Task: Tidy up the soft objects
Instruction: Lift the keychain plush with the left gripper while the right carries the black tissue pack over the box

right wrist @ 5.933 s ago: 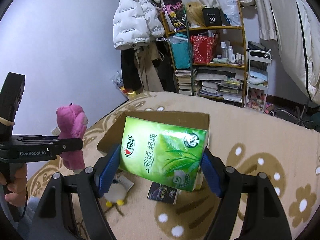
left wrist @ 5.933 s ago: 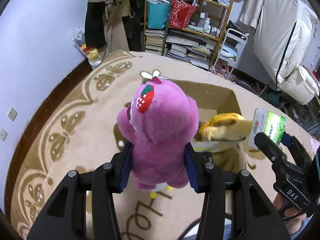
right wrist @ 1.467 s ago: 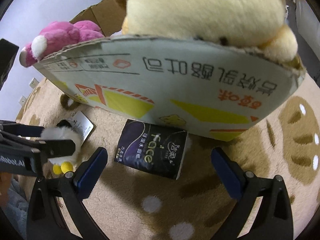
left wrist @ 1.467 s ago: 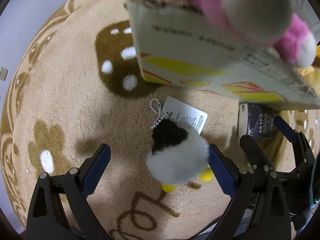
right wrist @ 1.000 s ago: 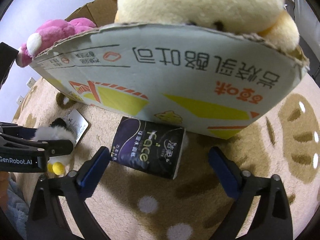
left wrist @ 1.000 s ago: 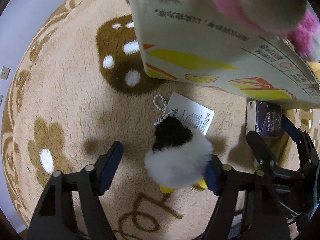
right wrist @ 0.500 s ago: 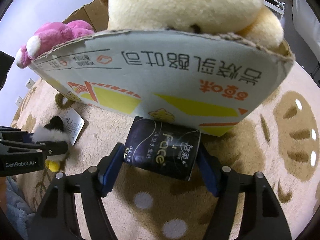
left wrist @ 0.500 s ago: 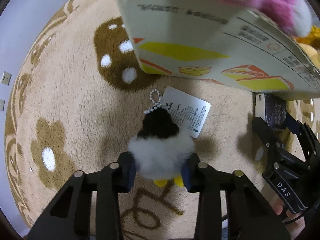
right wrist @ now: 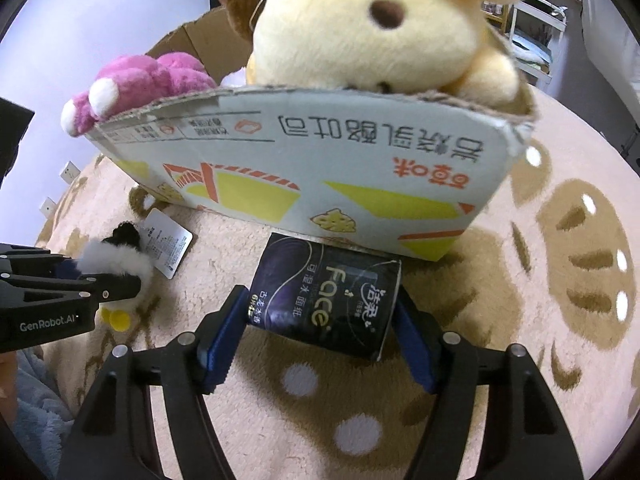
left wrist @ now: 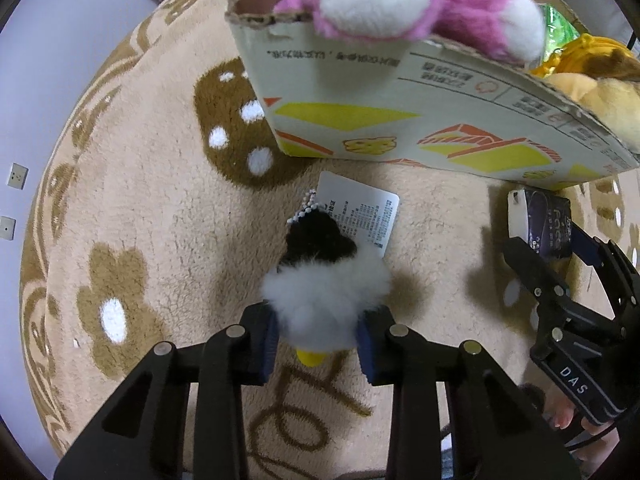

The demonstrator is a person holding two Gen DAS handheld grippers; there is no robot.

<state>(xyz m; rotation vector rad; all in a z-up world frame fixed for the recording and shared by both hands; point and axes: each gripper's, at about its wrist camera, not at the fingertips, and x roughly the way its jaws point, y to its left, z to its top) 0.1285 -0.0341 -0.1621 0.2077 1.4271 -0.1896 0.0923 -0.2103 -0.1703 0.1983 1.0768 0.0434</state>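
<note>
A: Plush penguin point(left wrist: 326, 298) sits on the rug point(left wrist: 160, 240) at six o'clock from the cardboard box point(left wrist: 400, 120); the left gripper point(left wrist: 316, 342) pinches its white body between both pads.

B: And the dark tissue pack point(right wrist: 326, 304)?

A: Against the box's near wall, squeezed between the right gripper point(right wrist: 320, 334) fingers. Pink plush point(right wrist: 136, 80) and yellow bear point(right wrist: 380, 28) lie in the box.
</note>
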